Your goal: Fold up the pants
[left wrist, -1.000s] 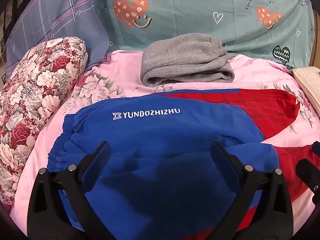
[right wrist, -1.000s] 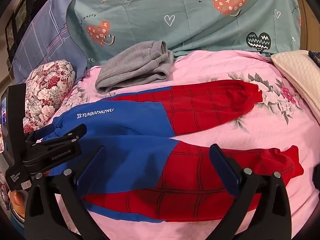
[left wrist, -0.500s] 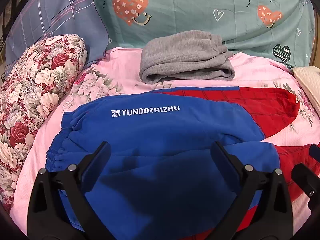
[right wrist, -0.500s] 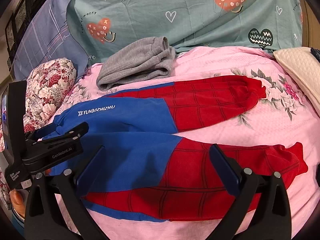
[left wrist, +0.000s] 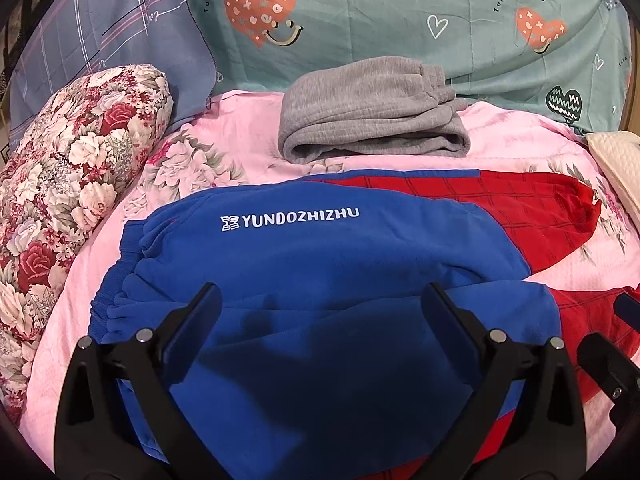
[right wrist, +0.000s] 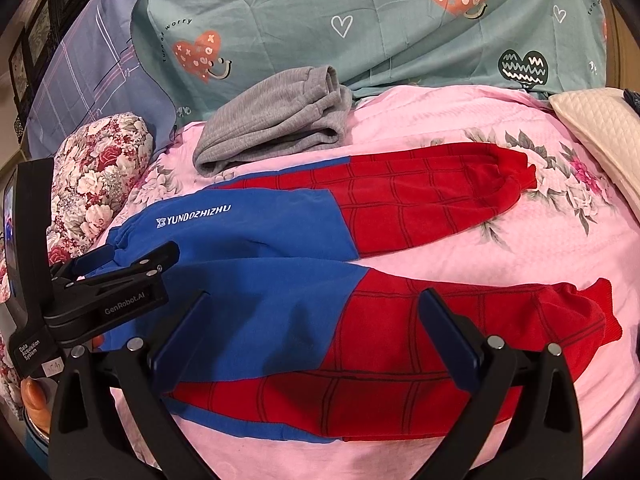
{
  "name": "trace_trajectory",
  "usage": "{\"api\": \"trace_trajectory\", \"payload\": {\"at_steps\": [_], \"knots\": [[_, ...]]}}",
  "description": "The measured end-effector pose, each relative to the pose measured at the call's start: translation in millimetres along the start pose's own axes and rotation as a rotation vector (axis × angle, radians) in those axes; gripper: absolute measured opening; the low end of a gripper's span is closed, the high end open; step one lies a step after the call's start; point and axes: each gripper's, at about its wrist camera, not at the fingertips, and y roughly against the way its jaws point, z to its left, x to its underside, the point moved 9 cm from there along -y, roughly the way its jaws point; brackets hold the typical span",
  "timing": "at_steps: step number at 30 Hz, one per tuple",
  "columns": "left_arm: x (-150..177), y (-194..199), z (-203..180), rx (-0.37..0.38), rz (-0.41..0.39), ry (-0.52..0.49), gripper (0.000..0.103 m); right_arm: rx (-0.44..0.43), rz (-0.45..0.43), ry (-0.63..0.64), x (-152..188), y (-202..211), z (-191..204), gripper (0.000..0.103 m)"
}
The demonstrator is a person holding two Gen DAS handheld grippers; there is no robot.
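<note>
The blue-and-red pants [right wrist: 304,280] are lying spread out on the pink bedspread [right wrist: 520,240], waistband to the left, both red legs running right and still apart, so no fold is showing yet. A folded grey garment [left wrist: 372,108] is sitting at the far side, looking like a finished piece. The left tongs [left wrist: 320,312] are hovering spread over the blue waist area, pinching nothing; the right tongs [right wrist: 316,316] are likewise gaping above the near leg. Judging from this, the whole folding is remaining: legs together, then halving
</note>
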Motion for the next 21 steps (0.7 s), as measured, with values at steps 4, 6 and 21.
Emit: {"api": "trace_trajectory", "payload": {"at_steps": [4, 6, 21], "knots": [[0.4, -0.4, 0.3, 0.0, 0.0, 0.0, 0.101, -0.003, 0.004, 0.001, 0.6, -0.5, 0.8, 0.102], [0.4, -0.3, 0.3, 0.001, 0.0, -0.001, 0.101, -0.005, 0.005, 0.001, 1.0, -0.8, 1.4, 0.102], [2.1, -1.9, -0.2, 0.002, 0.003, -0.003, 0.101, -0.006, 0.01, 0.008, 4.1, -2.2, 5.1, 0.102]]}}
